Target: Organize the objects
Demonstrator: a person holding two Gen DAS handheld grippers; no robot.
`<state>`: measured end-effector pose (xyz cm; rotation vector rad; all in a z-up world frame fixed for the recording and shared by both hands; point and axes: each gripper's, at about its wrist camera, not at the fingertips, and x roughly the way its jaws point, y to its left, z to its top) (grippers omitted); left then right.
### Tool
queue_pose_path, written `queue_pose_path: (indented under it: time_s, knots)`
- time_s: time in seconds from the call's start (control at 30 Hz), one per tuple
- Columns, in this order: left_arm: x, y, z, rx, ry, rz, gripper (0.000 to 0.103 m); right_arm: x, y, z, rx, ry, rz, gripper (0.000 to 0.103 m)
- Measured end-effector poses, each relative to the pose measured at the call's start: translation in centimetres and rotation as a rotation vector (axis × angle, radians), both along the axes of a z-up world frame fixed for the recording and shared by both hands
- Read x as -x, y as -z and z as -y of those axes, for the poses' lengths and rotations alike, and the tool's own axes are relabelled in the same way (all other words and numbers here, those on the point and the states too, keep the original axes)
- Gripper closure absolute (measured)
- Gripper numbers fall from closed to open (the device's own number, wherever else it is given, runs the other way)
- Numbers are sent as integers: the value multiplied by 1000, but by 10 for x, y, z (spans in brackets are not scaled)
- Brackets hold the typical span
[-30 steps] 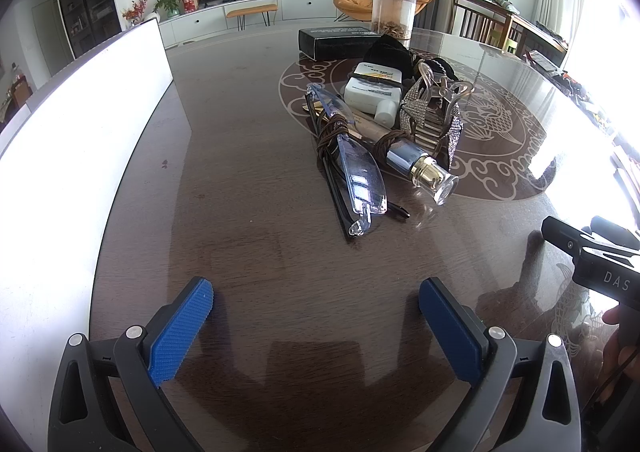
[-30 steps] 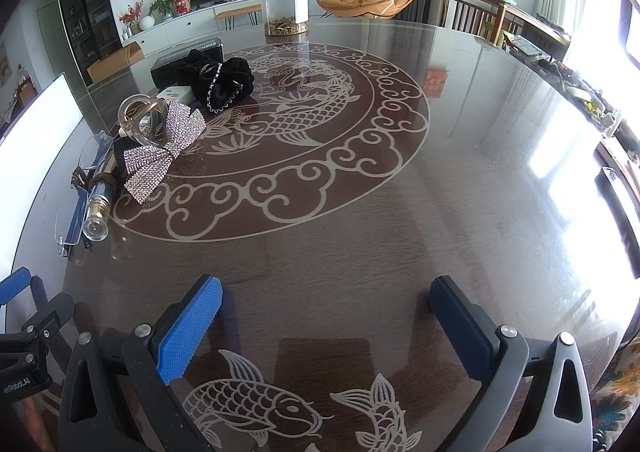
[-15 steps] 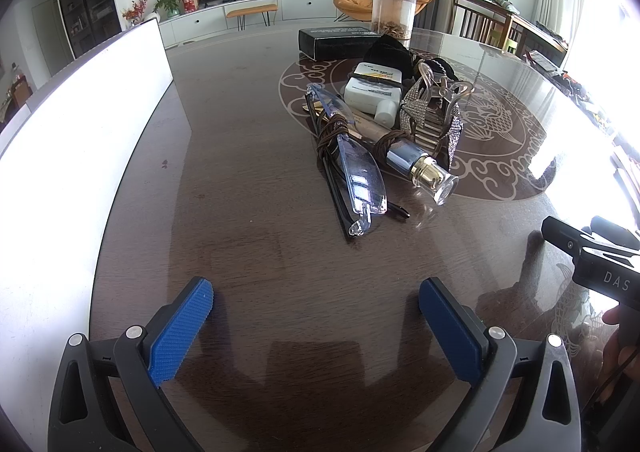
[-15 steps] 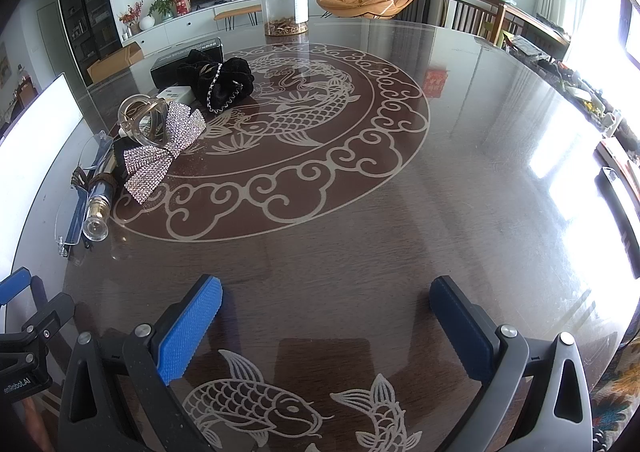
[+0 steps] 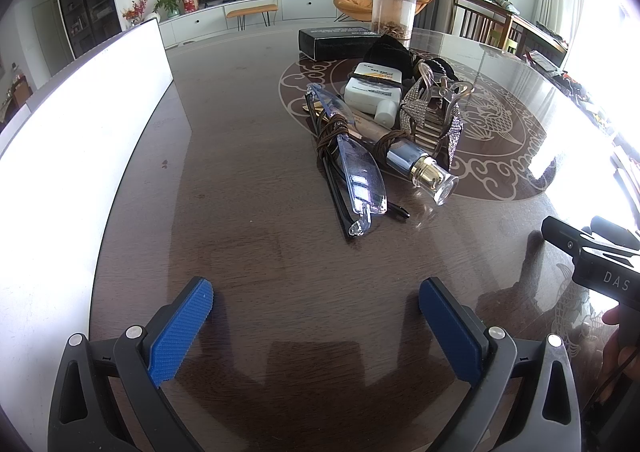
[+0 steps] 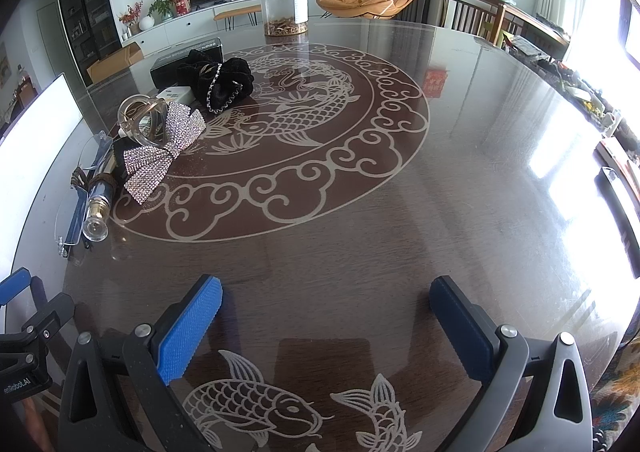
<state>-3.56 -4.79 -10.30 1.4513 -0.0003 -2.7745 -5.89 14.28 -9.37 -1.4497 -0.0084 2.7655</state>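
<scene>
A pile of small items lies on the dark round table point(image 5: 248, 179). It holds rimless glasses point(image 5: 358, 171) wound with a brown cord, a blue bottle with a gold neck point(image 5: 420, 165), a white tube point(image 5: 374, 91), a rhinestone bow clip point(image 5: 418, 111) and a black scrunchie point(image 5: 390, 49). My left gripper point(image 5: 316, 310) is open, low over the table, well short of the glasses. My right gripper point(image 6: 326, 306) is open over bare table, with the bow clip point(image 6: 160, 147), bottle point(image 6: 98, 207) and scrunchie point(image 6: 224, 83) far to its left.
A black box point(image 5: 332, 41) and a clear jar point(image 5: 392, 13) stand behind the pile. A white board point(image 5: 80, 131) runs along the table's left edge. The right gripper's body point(image 5: 600, 264) shows at the left wrist view's right side, with a hand point(image 5: 618, 344) below it.
</scene>
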Motion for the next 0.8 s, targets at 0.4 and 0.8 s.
queue_pose_path:
  time_s: [0.4, 0.8]
  knots:
    - [0, 0, 0, -3, 2, 3, 0, 0, 0, 0, 0, 7, -1, 0]
    - [64, -22, 17, -107, -108, -26, 0, 1, 0, 0, -1, 9, -2, 0]
